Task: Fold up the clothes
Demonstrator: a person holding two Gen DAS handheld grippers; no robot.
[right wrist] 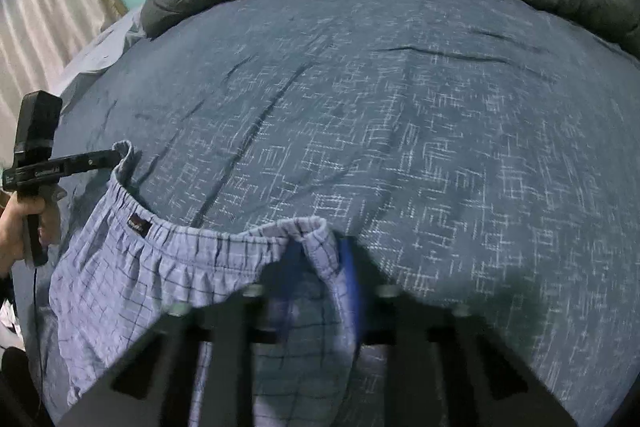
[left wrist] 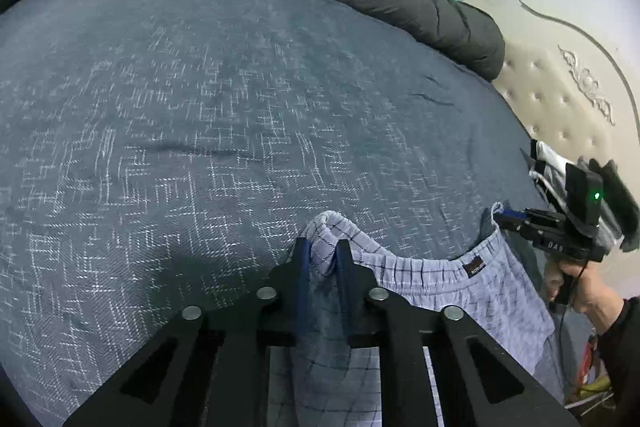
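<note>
Left wrist view: the left gripper [left wrist: 322, 259] pinches the waistband of checked shorts [left wrist: 460, 291] at 6 o'clock; the right gripper [left wrist: 505, 215] grips the other end at 3 o'clock, above the bedspread [left wrist: 200, 115]. Light, limp cloth; the elastic band is the best hold.

Right wrist view: blurred; the legs are cut off below.
</note>
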